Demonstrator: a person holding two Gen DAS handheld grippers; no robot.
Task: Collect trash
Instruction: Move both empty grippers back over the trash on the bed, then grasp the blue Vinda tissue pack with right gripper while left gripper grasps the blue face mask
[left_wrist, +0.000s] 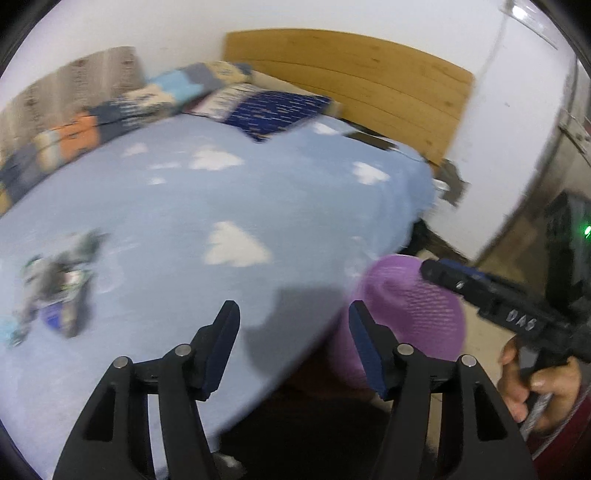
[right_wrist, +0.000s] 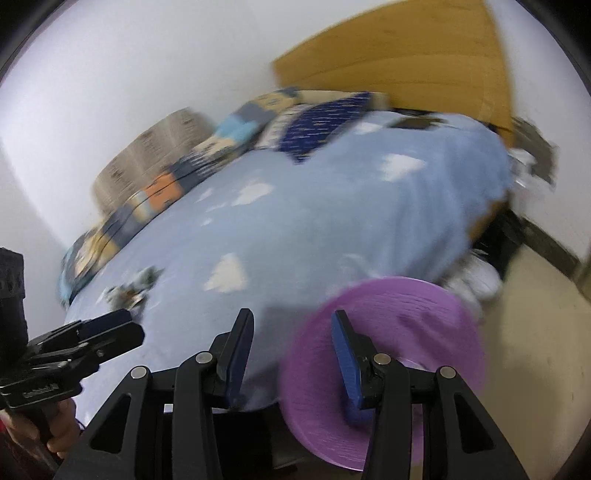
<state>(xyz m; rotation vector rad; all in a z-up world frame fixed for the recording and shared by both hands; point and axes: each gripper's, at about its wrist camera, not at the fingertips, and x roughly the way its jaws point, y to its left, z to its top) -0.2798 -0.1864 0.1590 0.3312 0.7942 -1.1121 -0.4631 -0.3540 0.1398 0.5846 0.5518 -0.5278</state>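
Observation:
Crumpled wrappers (left_wrist: 55, 284) lie in a blurred heap on the light blue bedcover (left_wrist: 221, 192), far left in the left wrist view; they also show in the right wrist view (right_wrist: 133, 288). A purple mesh bin (left_wrist: 417, 306) stands on the floor beside the bed's near right corner, and fills the lower right of the right wrist view (right_wrist: 399, 332). My left gripper (left_wrist: 291, 336) is open and empty above the bed's edge. My right gripper (right_wrist: 291, 343) is open and empty, its right finger over the bin's rim.
A patchwork quilt (left_wrist: 110, 114) and a dark blue pillow (left_wrist: 280, 110) lie at the bed's far side before a wooden headboard (left_wrist: 354, 77). A dark phone-like object (left_wrist: 369, 138) lies near the headboard. White shoes (right_wrist: 476, 277) sit on the beige floor beyond the bin.

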